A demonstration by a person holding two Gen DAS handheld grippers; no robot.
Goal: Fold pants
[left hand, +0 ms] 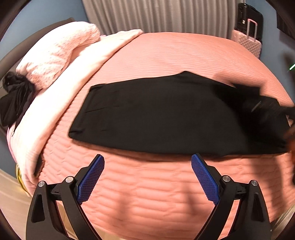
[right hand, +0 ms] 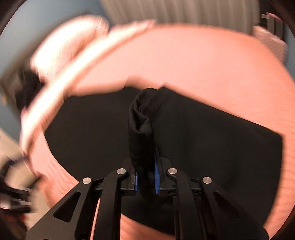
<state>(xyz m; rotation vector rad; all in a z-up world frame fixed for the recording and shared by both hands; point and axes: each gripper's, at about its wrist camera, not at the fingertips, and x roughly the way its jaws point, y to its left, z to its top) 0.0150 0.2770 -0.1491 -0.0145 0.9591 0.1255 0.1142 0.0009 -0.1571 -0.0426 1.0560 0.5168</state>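
Black pants lie flat across a pink bed, folded lengthwise, in the left wrist view. My left gripper is open and empty, hovering just short of the pants' near edge. My right gripper is shut on a bunched end of the pants and holds it lifted above the flat fabric. It shows as a dark blur at the pants' right end in the left wrist view. The right wrist view is motion-blurred.
A light pink blanket and knit throw lie along the bed's left side with a black garment beside them. A pink suitcase and grey curtains stand beyond the bed's far edge.
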